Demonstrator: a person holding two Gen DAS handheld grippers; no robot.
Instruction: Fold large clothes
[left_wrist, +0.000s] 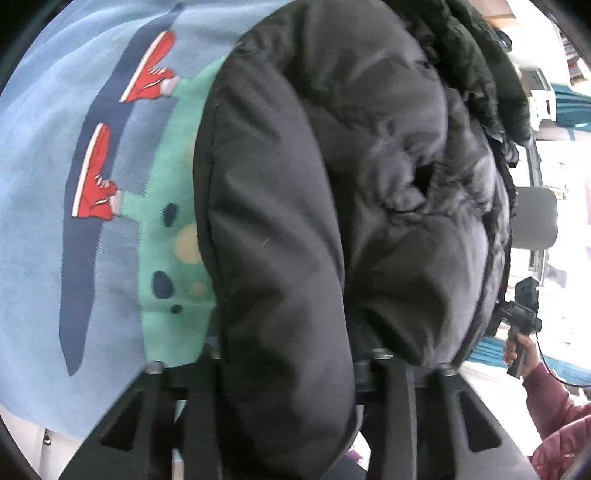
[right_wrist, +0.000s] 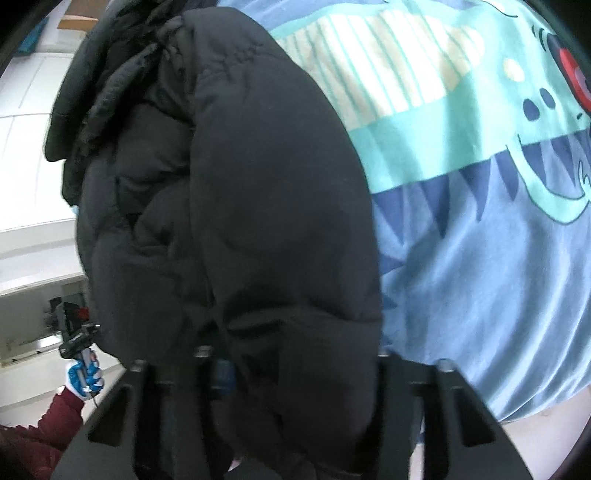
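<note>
A black padded jacket (left_wrist: 332, 184) fills most of both views. It hangs bunched in front of each camera, with a dark fur-like trim (left_wrist: 480, 74) at the top. My left gripper (left_wrist: 291, 362) is shut on a fold of the jacket; its fingertips are buried in the fabric. My right gripper (right_wrist: 291, 362) is likewise shut on the jacket (right_wrist: 240, 203), its fingertips covered. In the left wrist view the right gripper (left_wrist: 524, 314) shows at the right edge, held by a hand in a maroon sleeve. The left gripper shows small in the right wrist view (right_wrist: 79, 339).
Below the jacket lies a light blue cloth with a green dinosaur print (right_wrist: 480, 240) and red sneakers (left_wrist: 96, 177). A white surface (right_wrist: 33, 184) and room furniture (left_wrist: 535, 221) show past the jacket.
</note>
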